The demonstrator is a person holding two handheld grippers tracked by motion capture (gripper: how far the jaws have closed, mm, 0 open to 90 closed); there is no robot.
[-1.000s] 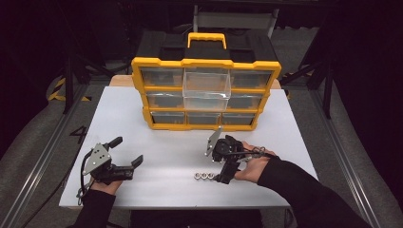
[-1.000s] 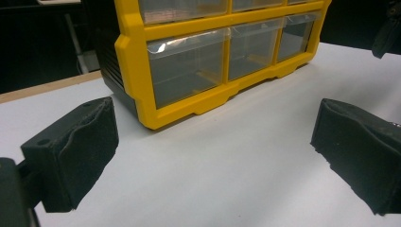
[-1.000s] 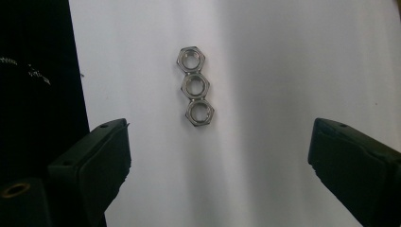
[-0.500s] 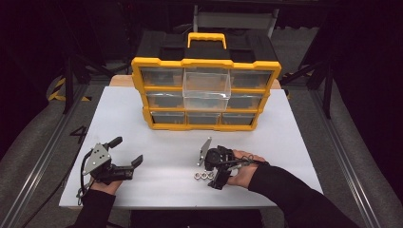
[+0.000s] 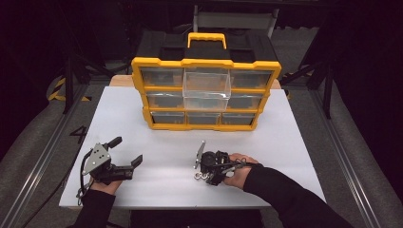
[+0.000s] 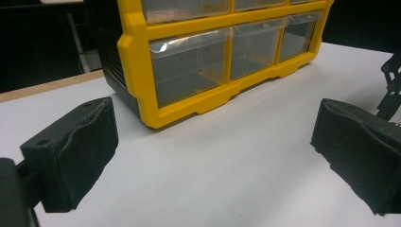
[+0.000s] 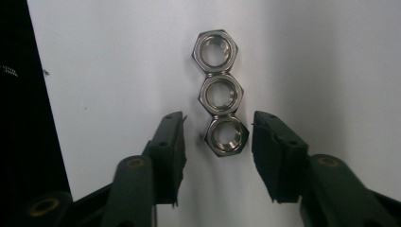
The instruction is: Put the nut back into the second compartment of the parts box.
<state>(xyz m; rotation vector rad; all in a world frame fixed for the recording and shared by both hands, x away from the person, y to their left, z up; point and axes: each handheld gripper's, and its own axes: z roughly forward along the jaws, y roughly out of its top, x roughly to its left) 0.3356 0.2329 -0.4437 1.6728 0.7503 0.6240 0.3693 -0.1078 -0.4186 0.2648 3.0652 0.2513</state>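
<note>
Step in hand: the right gripper [image 7: 217,151] is coming down over the nearest of three steel nuts [image 7: 226,135] lying in a touching row on the white worktop [image 5: 157,123], apparently to pick it up.
Right gripper state: its jaws have just been closing, and the nut is sitting between them, but a gap is showing on both sides, so nothing is being gripped yet.
Nut position: near the front edge of the worktop, right of centre, well apart from the yellow drawer box [image 5: 205,92] at the back.
Neighbouring nuts: the middle nut [image 7: 220,93] is touching the target, and the far nut [image 7: 215,49] is touching the middle one.
Doing it well: I judge the pads should be meeting two opposite flats squarely and low against the worktop, then lifting straight up so the middle nut is not being dragged.
Risk: a slanted squeeze is likely to spin the nut out.
Left gripper [image 5: 124,159]: resting at the front left, jaws wide apart, holding nothing.
Open drawer [image 5: 206,90]: pulled out in the top row, possibly the destination.
</note>
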